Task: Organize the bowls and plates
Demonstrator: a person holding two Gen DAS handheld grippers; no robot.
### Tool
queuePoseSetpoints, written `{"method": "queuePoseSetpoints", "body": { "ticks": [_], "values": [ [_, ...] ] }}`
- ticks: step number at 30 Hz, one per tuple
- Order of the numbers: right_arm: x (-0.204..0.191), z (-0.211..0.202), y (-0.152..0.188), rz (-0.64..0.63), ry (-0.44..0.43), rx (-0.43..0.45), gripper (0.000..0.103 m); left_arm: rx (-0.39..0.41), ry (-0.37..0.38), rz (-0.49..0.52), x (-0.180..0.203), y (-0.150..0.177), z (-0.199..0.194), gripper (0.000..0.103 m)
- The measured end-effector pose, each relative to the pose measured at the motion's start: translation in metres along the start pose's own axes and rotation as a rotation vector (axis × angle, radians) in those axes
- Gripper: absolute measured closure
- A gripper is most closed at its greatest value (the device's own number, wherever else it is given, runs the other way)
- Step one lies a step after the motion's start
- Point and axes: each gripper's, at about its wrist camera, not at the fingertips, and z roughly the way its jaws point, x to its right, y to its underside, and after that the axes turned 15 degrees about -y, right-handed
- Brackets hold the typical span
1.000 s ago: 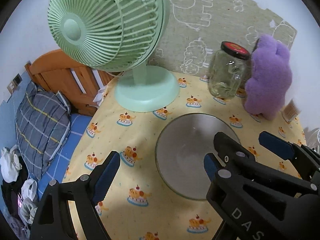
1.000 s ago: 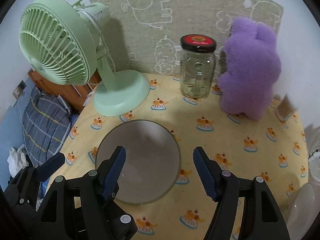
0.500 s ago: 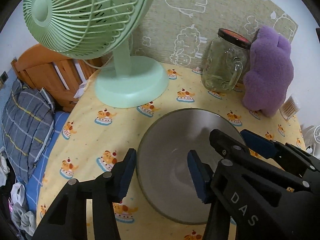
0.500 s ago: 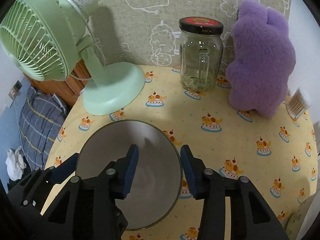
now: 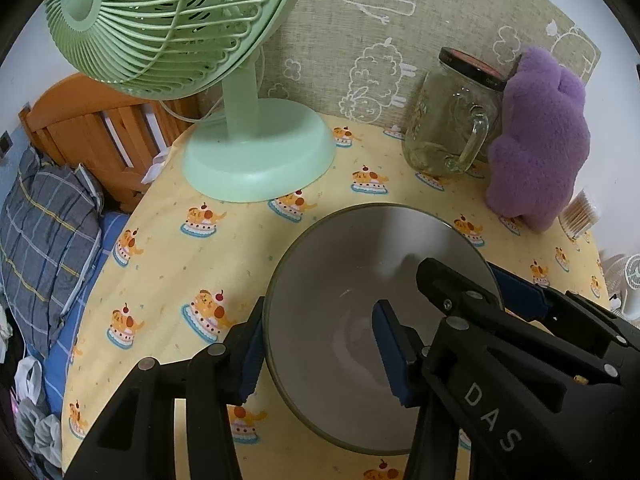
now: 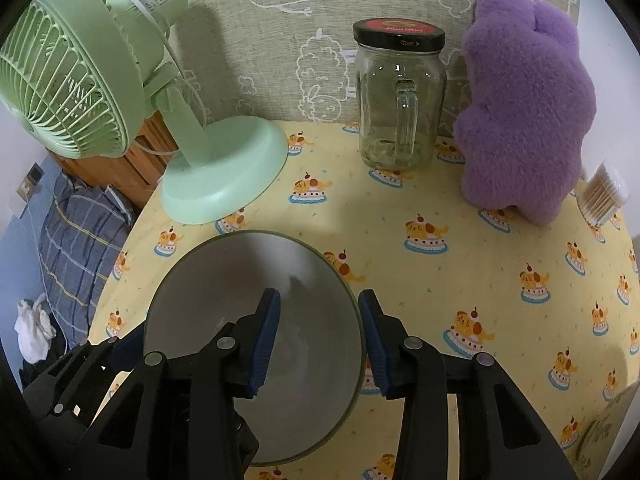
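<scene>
Grey bowl sits on yellow tablecloth, near its 7 o'clock edge. Left gripper straddles bowl's left rim, right gripper its right rim; neither visibly clamped. Bare cloth toward 3 o'clock.

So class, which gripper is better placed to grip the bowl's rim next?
Right, narrowly. Both the right gripper and left gripper straddle the grey bowl at its rim, but the right's jaws stand closer together around it, so it probably needs less closing.
</scene>
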Motion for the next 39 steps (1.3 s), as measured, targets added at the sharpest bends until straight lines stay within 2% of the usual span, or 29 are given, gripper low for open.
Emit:
{"method": "queuePoseSetpoints", "body": {
  "ticks": [12, 21, 39],
  "values": [
    [0.0, -0.015, 0.015, 0.042, 0.014, -0.046, 0.059, -0.061, 0.02, 0.02, 0.002, 0.014, -0.012, 0.052],
    [-0.001, -0.042, 0.041, 0.102, 0.052, -0.052, 0.059, -0.069, 0.055, 0.087, 0.005, 0.033, -0.037, 0.052],
    [-0.058, -0.137, 0.075, 0.176, 0.13, 0.083, 0.059, 0.026, 0.145, 0.175, -0.031, 0.054, -0.13, 0.052]
  ]
}}
